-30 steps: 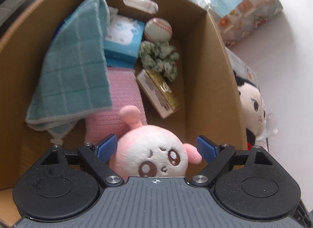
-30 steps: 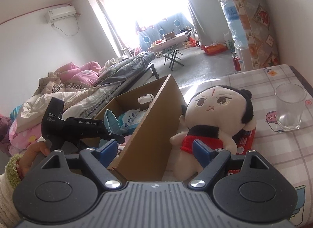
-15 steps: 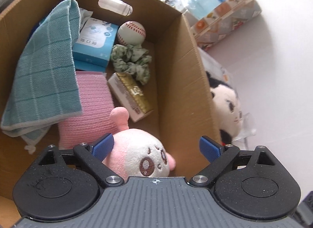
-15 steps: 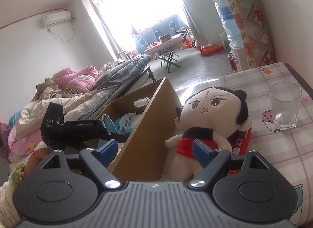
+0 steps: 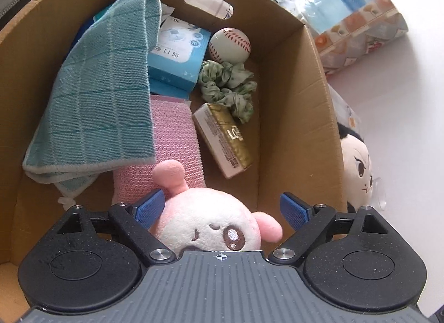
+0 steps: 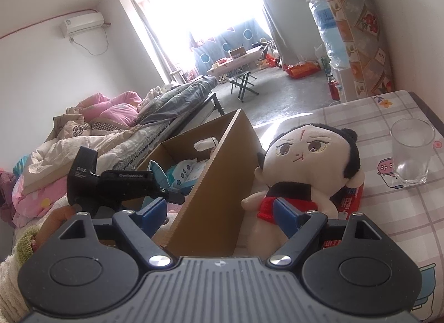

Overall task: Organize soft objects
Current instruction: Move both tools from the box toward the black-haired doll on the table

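Note:
A cardboard box (image 5: 299, 106) holds a teal cloth (image 5: 105, 95), a pink knitted cloth (image 5: 174, 134), a green scrunchie (image 5: 227, 84), a baseball (image 5: 229, 45) and a pink-and-white plush (image 5: 211, 220). My left gripper (image 5: 222, 207) hangs inside the box over the plush. Its jaws are closing, with the plush's head between them and a gap at the right pad. Outside the box's right wall sits a black-haired doll (image 6: 308, 162) in red. My right gripper (image 6: 220, 212) is open, facing the box corner (image 6: 216, 184) and the doll. The left gripper (image 6: 172, 198) shows there too.
A blue tissue pack (image 5: 177, 56) and a gold packet (image 5: 224, 139) also lie in the box. On the checked tablecloth stand a drinking glass (image 6: 412, 151) and a red packet (image 6: 349, 201) behind the doll. A person's hand (image 6: 55, 220) holds the left gripper. Bedding lies beyond.
The left gripper has shifted and rolled slightly above the box, with the pink plush staying between its fingers. The right gripper has barely moved.

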`<state>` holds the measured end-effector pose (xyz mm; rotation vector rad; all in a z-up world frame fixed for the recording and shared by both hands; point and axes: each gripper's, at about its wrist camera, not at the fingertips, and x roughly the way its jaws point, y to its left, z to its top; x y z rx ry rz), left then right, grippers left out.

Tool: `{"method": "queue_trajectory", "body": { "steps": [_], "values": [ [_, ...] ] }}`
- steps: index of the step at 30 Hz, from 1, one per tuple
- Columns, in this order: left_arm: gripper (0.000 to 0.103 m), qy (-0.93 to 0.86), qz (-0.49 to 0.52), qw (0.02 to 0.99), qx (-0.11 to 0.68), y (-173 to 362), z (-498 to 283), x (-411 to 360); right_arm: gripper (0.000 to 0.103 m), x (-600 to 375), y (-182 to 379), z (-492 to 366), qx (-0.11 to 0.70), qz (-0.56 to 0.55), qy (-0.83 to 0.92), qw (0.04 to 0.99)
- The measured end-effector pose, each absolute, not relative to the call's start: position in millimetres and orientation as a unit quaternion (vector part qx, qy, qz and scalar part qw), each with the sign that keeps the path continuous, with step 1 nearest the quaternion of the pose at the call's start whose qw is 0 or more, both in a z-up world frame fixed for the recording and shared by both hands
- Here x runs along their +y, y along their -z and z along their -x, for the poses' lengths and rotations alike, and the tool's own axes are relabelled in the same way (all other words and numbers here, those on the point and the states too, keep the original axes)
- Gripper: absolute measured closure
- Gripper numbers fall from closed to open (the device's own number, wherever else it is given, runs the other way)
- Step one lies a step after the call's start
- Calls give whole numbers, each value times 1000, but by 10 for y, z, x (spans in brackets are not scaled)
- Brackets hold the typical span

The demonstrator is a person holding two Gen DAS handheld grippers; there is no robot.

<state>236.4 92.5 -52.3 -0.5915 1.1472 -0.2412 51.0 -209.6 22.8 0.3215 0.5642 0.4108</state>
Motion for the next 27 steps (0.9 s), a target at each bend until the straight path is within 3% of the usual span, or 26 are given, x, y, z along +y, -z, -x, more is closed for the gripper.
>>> {"method": "queue_trajectory", "body": {
  "steps": [9, 17, 22, 27],
  "values": [
    [14, 76, 245, 789, 559, 549, -2434, 949, 17, -2215, -205, -482, 269, -173, -198, 927],
    [30, 113, 181, 789, 576, 531, -2463, 672, 17, -2242, -71, -518, 275, -197, -210, 917],
    [36, 132, 203, 802, 546, 514, -2417, 653, 17, -2200, 53, -498, 288, -213, -217, 908],
    [34, 125, 236, 795, 544, 599, -2477, 725, 17, -2139, 158, -449, 303, -219, -213, 903]
  ]
}}
